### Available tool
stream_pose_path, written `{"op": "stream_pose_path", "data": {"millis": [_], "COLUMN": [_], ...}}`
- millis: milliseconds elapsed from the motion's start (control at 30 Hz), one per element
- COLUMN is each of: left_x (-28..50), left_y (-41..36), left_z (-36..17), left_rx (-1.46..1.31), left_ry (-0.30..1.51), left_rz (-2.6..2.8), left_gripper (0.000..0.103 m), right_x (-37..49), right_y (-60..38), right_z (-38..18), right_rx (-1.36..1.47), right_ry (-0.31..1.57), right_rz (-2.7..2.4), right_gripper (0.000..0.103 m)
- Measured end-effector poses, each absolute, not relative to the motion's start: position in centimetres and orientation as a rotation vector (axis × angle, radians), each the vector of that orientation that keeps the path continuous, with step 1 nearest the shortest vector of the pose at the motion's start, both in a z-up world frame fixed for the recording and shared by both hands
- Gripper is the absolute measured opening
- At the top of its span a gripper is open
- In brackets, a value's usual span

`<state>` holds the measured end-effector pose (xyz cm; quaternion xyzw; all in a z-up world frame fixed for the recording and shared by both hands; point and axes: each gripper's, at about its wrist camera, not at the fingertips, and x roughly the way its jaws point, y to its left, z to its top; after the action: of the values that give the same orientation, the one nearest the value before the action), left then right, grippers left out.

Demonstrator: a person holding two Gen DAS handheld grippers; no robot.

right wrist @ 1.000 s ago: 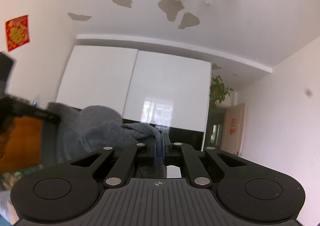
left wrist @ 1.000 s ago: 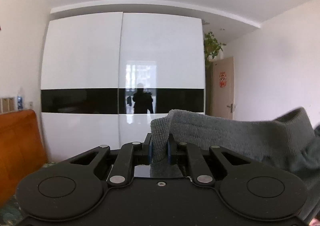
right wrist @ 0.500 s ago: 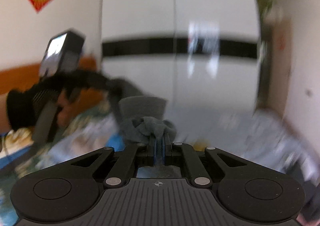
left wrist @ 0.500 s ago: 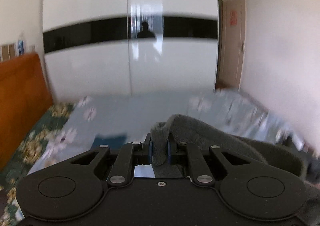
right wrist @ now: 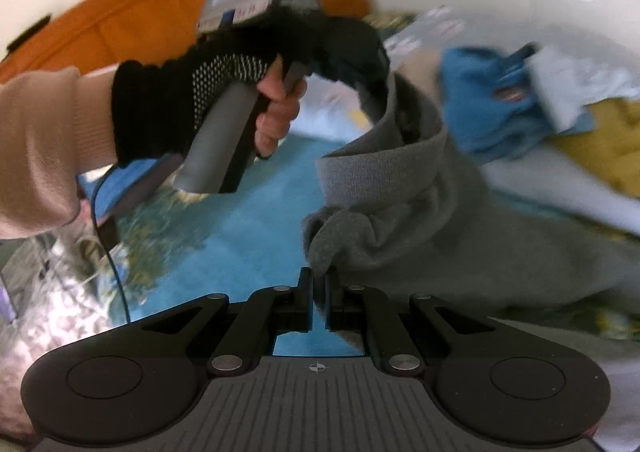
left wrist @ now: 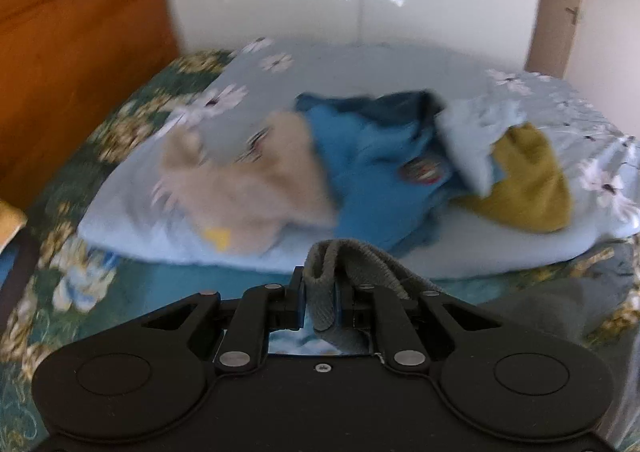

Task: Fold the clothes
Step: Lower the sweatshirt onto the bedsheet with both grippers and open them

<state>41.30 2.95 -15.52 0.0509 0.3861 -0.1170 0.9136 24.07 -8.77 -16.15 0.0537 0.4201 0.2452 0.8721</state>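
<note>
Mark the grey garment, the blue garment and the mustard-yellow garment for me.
grey garment (left wrist: pixel 322 284): left wrist view, on the ribbed edge between the gripper fingers.
blue garment (left wrist: pixel 372 172): left wrist view, on the middle of its crumpled body.
mustard-yellow garment (left wrist: pixel 528 184): left wrist view, on its broad front face.

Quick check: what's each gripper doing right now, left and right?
Left gripper: shut on the grey garment.
Right gripper: shut on another edge of the same grey garment.

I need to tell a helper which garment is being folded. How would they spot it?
On the bed, nearer than the pale blue floral quilt, hangs a grey knit garment. Unlike the clothes heaped on the quilt, both claws pinch its ribbed edge.
</note>
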Motion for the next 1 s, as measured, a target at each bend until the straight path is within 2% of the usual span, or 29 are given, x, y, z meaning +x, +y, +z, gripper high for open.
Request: {"op": "stream_pose_path", "data": {"millis": [233,533,800,1000], "left_x": [41.2,42.0,42.8,43.6], "left_y": [12.0,19.8,22.5,23.3], "left_z": [-19.1,-26.4,-31.4,-32.9], "left_rx": [0.061,0.097,0.032,0.0], "left_ry": [0.829,0.944,1.023,1.064], "left_rz": [-0.164,-0.108,-0.09,-0.09], "left_gripper": [0.012,0.013,0.016,0.02], "right_x": [25.6,27.1,26.6,26.5], "right_y": [-0.4,10.1,12.6,12.8], "right_z": [-19.7,-27.4,-32.3,-33.2], "right_rx": [0.092,-0.024,-0.084,-0.102], "right_ry": [0.951,1.11,1.217,1.245], "right_rz": [0.644,0.736,0.737,0.73], "right_gripper": [0.004,0.004,0.004,0.006]}}
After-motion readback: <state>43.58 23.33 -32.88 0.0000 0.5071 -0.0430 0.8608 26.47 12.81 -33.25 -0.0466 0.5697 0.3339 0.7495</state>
